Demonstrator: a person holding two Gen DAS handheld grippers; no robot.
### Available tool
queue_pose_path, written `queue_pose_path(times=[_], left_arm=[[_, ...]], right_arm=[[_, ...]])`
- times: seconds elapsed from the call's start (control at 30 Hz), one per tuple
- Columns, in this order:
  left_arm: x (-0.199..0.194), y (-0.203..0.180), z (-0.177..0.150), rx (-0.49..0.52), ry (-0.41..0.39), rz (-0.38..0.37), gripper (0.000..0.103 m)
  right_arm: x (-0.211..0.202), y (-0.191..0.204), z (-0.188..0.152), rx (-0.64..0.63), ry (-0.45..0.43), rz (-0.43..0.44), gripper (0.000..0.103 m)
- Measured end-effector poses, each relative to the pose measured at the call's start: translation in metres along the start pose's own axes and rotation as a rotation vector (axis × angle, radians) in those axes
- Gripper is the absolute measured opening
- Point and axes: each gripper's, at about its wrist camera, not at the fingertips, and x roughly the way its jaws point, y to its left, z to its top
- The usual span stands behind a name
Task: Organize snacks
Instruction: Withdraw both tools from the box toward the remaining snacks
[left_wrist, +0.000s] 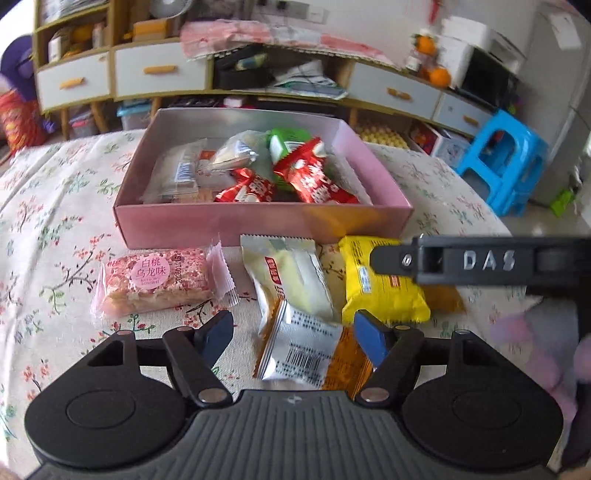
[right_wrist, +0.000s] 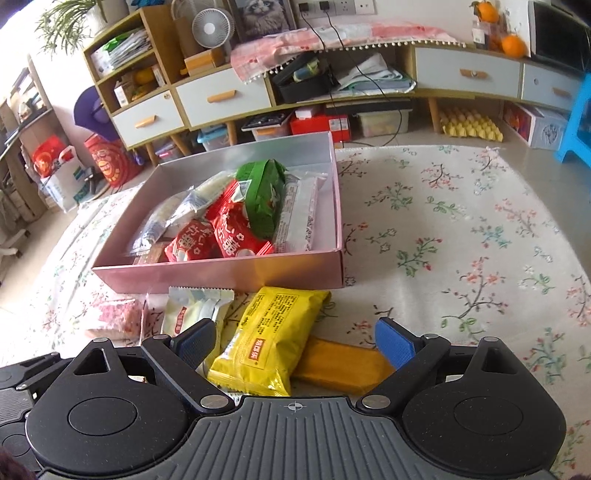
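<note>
Nearest, the left gripper (left_wrist: 293, 334) is straddling a silver-and-orange packet (left_wrist: 314, 354), jaws spread with no pad pressing yet, likely lining up a pinch. The right gripper (right_wrist: 295, 341) is hanging wide apart over the yellow packet (right_wrist: 267, 341). Beyond, a pink snack bar (left_wrist: 155, 282) and a pale packet (left_wrist: 291, 280) are waiting along the pink box's (left_wrist: 258, 221) near wall, probably staged for loading; inside, red and green packs are piling up

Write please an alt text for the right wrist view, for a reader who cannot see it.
The open right gripper hangs over a yellow snack packet on a floral tablecloth, its blue pads on either side, not touching. Behind stands an open pink box holding red, green and clear-wrapped snacks; an orange packet lies partly under the yellow one.
</note>
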Motion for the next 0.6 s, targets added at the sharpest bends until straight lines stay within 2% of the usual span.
queue_pose_path(times=[0.2,0.23,0.37,0.6], left_arm=[[0.007,0.001,0.002,-0.123,0.043,0.097,0.066],[0.008,0.001,0.001,-0.125,0.055,0.116,0.061],[0.005,0.000,0.001,-0.111,0.069,0.156,0.055],[-0.005,0.017,-0.002,-0.083,0.099,0.193,0.052]], right_arm=[[0.008,0.003,0.004,0.032,-0.003,-0.028,0.095],[0.010,0.003,0.005,0.038,0.001,-0.029,0.095],[0.015,0.002,0.006,0.045,0.028,-0.045,0.095],[0.019,0.004,0.004,0.048,0.073,-0.068,0.095]])
